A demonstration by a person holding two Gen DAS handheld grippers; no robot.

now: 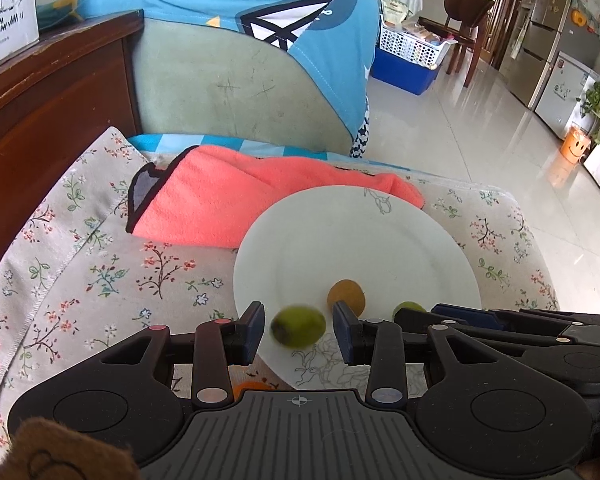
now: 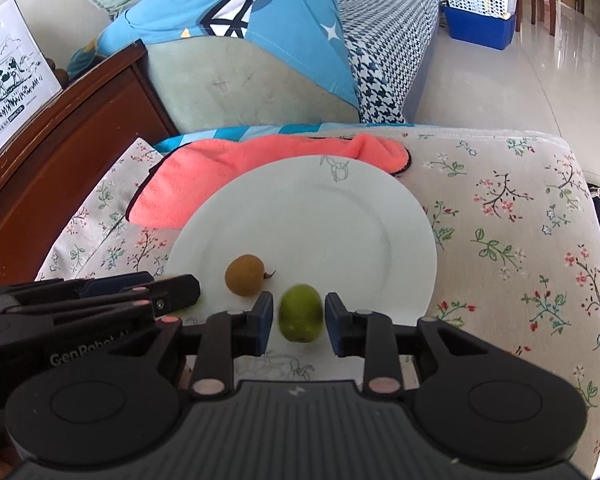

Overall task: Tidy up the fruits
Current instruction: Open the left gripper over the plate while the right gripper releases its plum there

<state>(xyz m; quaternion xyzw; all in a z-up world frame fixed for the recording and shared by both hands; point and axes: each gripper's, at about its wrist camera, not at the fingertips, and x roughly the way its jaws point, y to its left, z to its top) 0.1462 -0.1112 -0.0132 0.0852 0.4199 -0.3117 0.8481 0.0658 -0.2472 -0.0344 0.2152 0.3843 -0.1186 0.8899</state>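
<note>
Two small green fruits sit on the near rim of the white plate, one between each gripper's blue pads with gaps showing, so left gripper and right gripper both look released, likely just dropped off. Left green fruit blurred, right green fruit smooth, oval. Beyond, round matte brown fruit. Glossy plate rests on floral cloth; fleecy coral towel behind.

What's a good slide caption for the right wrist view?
Right tongs straddle a green fruit beside a brown one on the white plate.
</note>
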